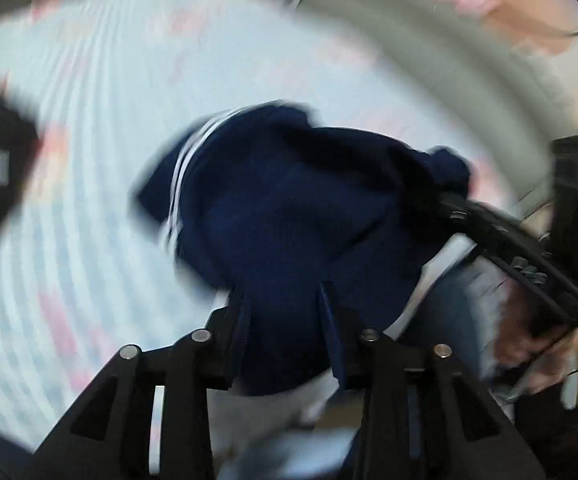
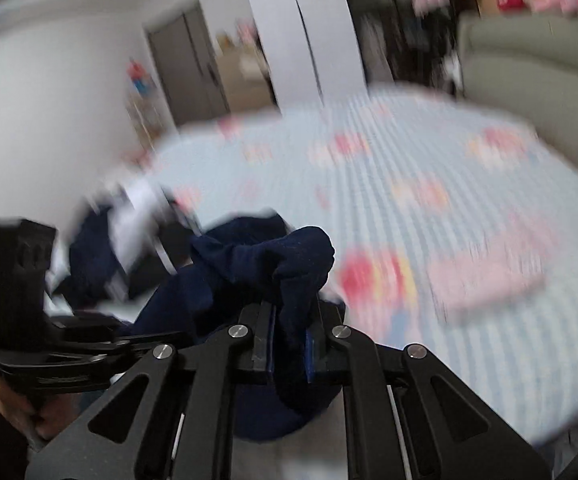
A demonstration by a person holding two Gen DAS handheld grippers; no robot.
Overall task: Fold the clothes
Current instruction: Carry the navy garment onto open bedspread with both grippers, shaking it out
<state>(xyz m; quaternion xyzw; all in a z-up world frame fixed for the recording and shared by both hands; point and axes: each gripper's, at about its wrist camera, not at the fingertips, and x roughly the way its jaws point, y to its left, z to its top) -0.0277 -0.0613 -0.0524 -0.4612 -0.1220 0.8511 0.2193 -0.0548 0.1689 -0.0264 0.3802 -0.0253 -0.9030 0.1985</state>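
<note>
A navy blue garment with white side stripes [image 1: 289,208] hangs bunched between both grippers above the bed. My left gripper [image 1: 285,300] is shut on one edge of it, the cloth filling the gap between the fingers. My right gripper [image 2: 289,312] is shut on another bunched edge of the same garment [image 2: 265,256]. The right gripper also shows in the left wrist view [image 1: 501,240] at the garment's right end, and the left gripper shows in the right wrist view [image 2: 21,280] at far left. Both views are motion-blurred.
A bed with a light blue striped sheet with pink and red prints [image 2: 429,184] lies below. A pile of dark and white clothes [image 2: 117,240] sits at its left edge. A grey-green headboard [image 2: 529,80], white wall and door [image 2: 185,68] stand beyond.
</note>
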